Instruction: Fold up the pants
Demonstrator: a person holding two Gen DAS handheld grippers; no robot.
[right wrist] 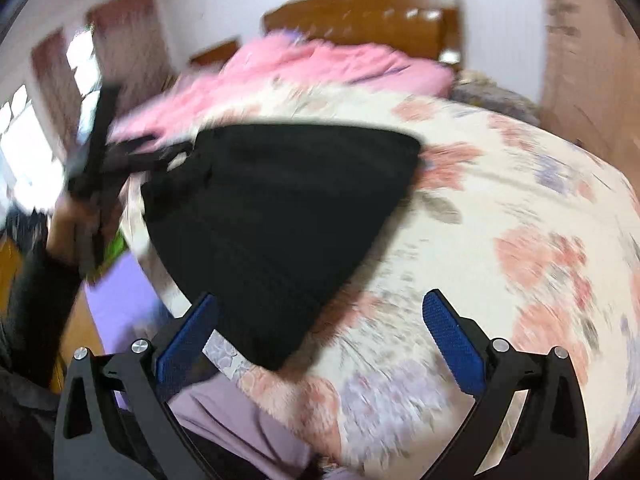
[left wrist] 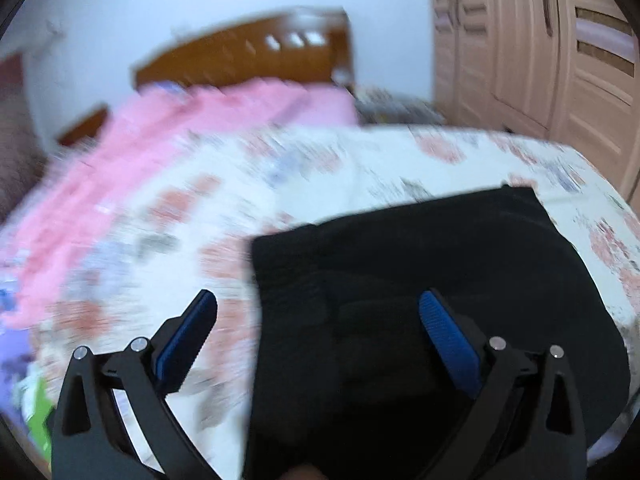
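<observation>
- Pants (left wrist: 420, 300), black and folded into a compact slab, lie on the floral bed (left wrist: 360, 160), their long axis running away from your left gripper (left wrist: 318, 312) toward the wardrobe (left wrist: 520, 60).
- Your left fingers (left wrist: 448, 340) stand wide apart, empty, with the fabric beneath and between them.
- Your right gripper (right wrist: 320, 316) is spread wide too, holding nothing; the pants' near corner sits just beside its left finger.

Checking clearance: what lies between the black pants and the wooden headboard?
Floral bedspread, then a pink blanket, between pants and headboard, in both views.
</observation>
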